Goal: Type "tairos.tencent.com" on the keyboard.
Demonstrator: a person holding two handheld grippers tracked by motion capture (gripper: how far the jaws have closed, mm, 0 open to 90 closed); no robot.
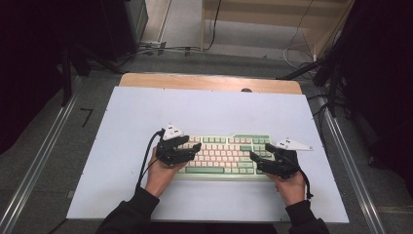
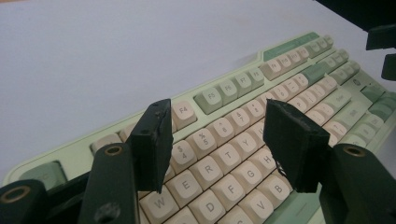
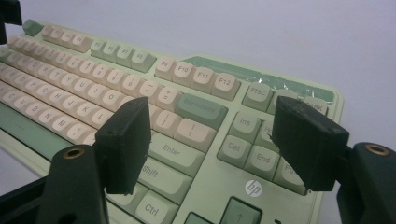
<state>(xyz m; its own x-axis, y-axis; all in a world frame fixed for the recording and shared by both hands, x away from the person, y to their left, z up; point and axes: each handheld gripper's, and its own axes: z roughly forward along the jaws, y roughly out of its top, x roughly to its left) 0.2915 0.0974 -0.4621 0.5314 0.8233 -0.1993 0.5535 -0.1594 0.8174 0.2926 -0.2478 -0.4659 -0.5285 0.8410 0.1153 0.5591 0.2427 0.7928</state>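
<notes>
White table (image 1: 146, 112), grey floor and cables behind. Green-and-cream keyboard (image 1: 221, 153) lies flat near the table's front edge, between both hands. Left gripper (image 1: 195, 146) over the keyboard's left end, jaws wide, nothing between them. Right gripper (image 1: 255, 158) over its right end, jaws wide above the Enter/nav keys, holding nothing.

White mat (image 1: 146, 112) spreads under and beyond both grippers, covering most of a wooden tabletop (image 1: 209, 82). Loose cables (image 1: 160, 48) lie on grey floor (image 1: 44, 161) far ahead of them.
</notes>
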